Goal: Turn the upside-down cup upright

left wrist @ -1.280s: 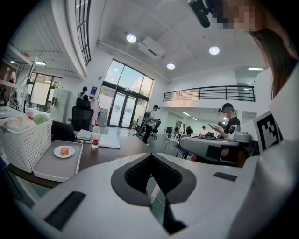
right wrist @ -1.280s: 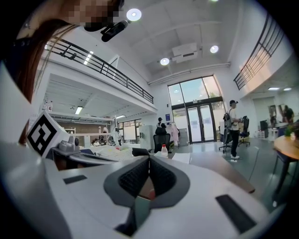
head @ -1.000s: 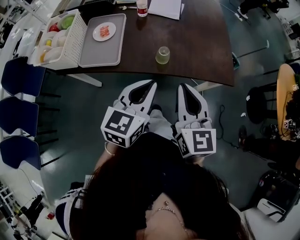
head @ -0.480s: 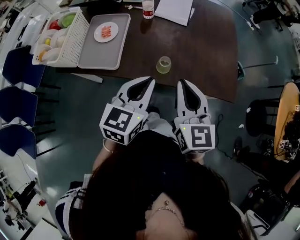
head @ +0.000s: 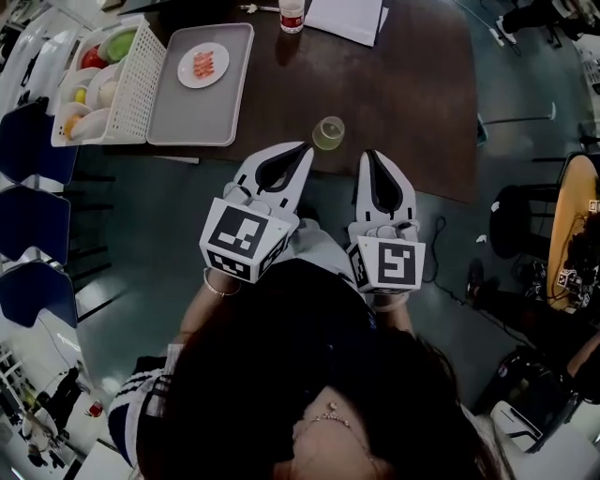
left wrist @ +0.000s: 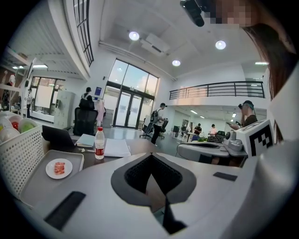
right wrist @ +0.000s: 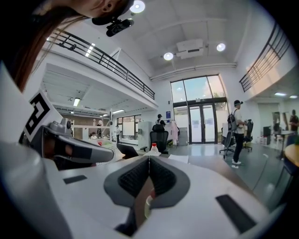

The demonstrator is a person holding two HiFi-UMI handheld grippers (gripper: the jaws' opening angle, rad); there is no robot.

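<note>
A pale yellow-green translucent cup (head: 328,132) stands on the dark brown table (head: 403,103), close to its near edge; which end is up I cannot tell from above. My left gripper (head: 305,147) is shut and empty, its tips just short of the cup and a little to its left. My right gripper (head: 372,155) is also shut and empty, its tips at the table's edge to the cup's right. In the left gripper view the jaws (left wrist: 150,156) meet above the tabletop. In the right gripper view the jaws (right wrist: 149,158) meet, with a pale green sliver (right wrist: 146,205) showing below them.
A grey tray (head: 178,112) with a small plate of pink food (head: 204,66) lies at the table's left, beside a white basket (head: 131,89) of bowls and fruit. A water bottle (head: 292,16) and papers (head: 345,14) sit at the far side. Blue chairs (head: 33,220) line the left.
Both grippers have moved forward toward the table and now reach its near edge, on either side of the cup. Both stay shut.
</note>
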